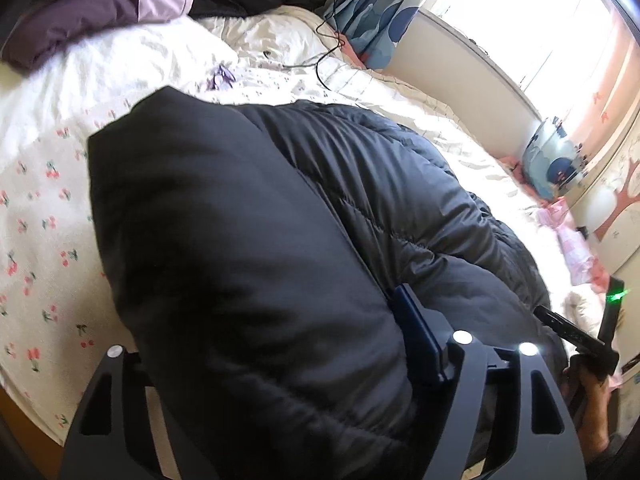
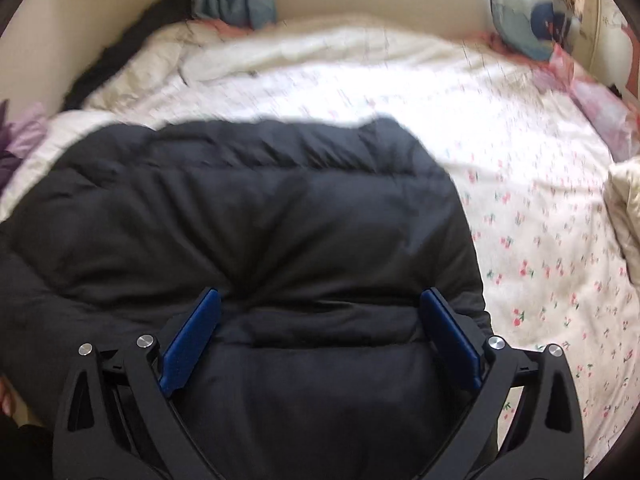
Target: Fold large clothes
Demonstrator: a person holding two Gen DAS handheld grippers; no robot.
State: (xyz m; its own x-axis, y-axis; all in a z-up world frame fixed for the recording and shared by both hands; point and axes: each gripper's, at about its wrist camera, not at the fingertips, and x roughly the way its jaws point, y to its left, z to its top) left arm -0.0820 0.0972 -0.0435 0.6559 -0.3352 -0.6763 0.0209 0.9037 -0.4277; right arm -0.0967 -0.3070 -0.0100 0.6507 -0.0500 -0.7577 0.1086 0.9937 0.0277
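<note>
One puffy, quilted black jacket lies bulging on the cherry-print bedsheet. Right gripper stands wide open, blue pads astride the jacket's near hem at 6 o'clock. Left gripper has jacket bulk between its fingers; its grip I cannot tell.

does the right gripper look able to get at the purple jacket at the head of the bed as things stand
Probably not directly. The right gripper has its jaws spread around the black puffer jacket, whose bulk lies between it and the purple jacket across the bed.
</note>
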